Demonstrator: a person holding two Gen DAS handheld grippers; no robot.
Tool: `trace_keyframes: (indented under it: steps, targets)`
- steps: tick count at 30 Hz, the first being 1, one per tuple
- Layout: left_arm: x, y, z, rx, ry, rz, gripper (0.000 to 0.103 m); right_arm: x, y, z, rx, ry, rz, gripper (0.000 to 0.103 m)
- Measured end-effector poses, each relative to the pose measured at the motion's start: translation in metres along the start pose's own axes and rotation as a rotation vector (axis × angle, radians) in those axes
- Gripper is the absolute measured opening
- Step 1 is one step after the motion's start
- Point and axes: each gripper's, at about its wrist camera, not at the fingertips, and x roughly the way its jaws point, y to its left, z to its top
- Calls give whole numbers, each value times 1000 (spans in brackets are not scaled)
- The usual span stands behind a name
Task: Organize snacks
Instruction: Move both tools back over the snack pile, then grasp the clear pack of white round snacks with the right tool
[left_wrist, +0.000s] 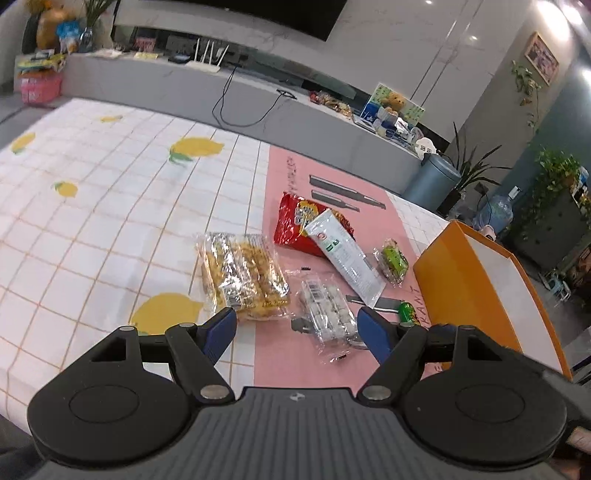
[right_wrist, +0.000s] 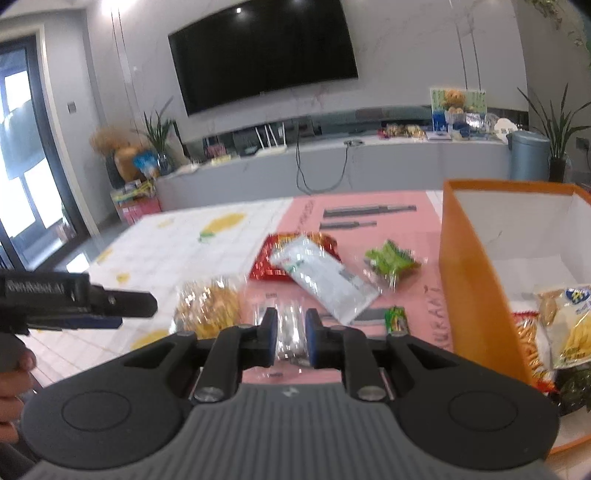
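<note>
Snacks lie on a pink mat: a clear pack of white candies, a yellow noodle-snack pack, a red bag, a white pouch, a green packet and a small green candy. My left gripper is open just in front of the white candy pack. My right gripper is narrowly open around the clear candy pack; whether it grips is unclear. An orange box at the right holds several snack bags.
The table carries a lemon-print checked cloth. The left gripper shows at the left in the right wrist view. A grey TV bench and a blue bin stand behind the table.
</note>
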Motion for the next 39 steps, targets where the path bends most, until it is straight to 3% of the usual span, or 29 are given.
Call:
trace_keyframes:
  steps: [2, 4, 6, 9, 17, 22, 31, 39]
  targets:
    - [1, 3, -1, -6, -4, -11, 87, 6, 4, -6, -20, 10, -14, 18]
    - [0, 5, -1, -12, -8, -9, 87, 12, 8, -10, -39, 17, -18, 26]
    - [1, 8, -1, -17, -9, -9, 87, 18, 12, -13, -56, 29, -9, 47]
    - [0, 12, 0, -28, -14, -3, 87, 30, 16, -16, -102, 62, 16, 66]
    - [0, 29, 3, -96, -19, 0, 87, 69, 26, -22, -166, 133, 21, 98]
    - [5, 29, 0, -100, 1, 12, 87, 86, 27, -24, -196, 151, -7, 100]
    - [10, 25, -10, -74, 26, 16, 87, 112, 27, -27, -198, 190, 30, 100]
    - [15, 26, -15, -114, 64, -43, 87, 114, 38, -32, -242, 165, 37, 89]
